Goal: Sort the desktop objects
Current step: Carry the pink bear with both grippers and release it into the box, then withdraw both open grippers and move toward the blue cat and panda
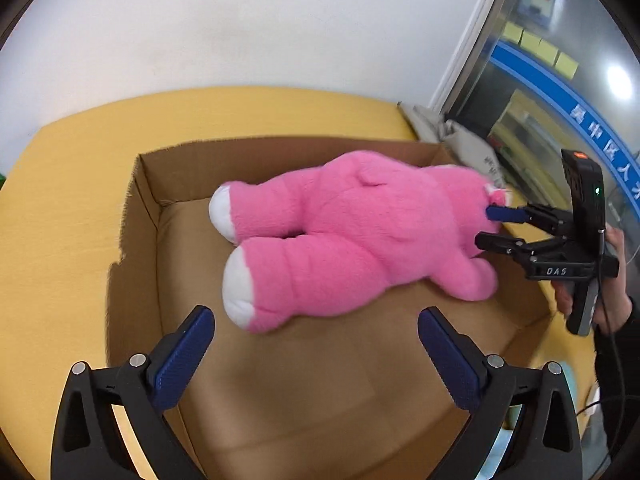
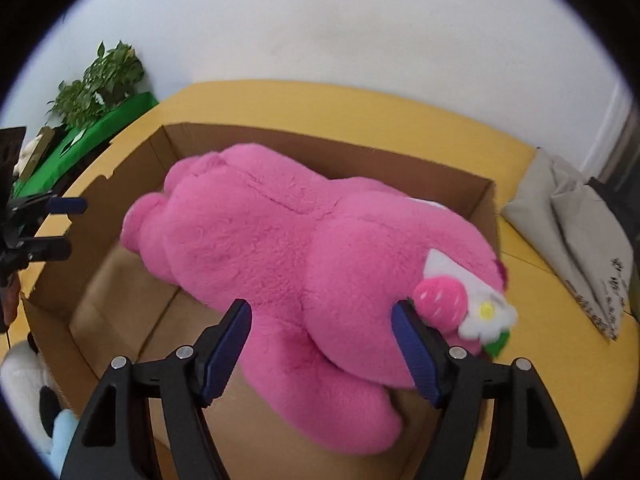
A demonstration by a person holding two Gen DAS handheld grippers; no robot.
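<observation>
Left gripper [image 1: 316,356]: jaws wide apart, nothing between them. It hangs over the near-left part of the box [image 1: 144,208], pointing down and forward. Bare cardboard floor under the pads.

Plush [image 1: 352,236]: pink toy, lying face down inside the box, which sits on the yellow table [image 1: 60,220]. Long axis runs left to right in the left wrist view: white-soled feet at the left, head at the right. The feet are the end closest to the left gripper, just beyond its fingertips and apart from them.

Right gripper [image 1: 486,226]: at the head end, held by a hand [image 1: 608,280]. In its own view the right gripper [image 2: 322,336] stands part open with plush fur filling the gap. The right pad sits by the strawberry-and-flower trim; the left pad shows a sliver of space beside the fur. I read that as straddling, not clamping, but contact on the right pad I cannot settle.

Judgement: the toy looks already binned. The right gripper is the nearer one, practically on the head; the left is clear of it. The next move likely turns on backing both out along the toy's axis. More plush [image 2: 28,380] shows outside the box's near-left corner, in the right wrist view.
</observation>
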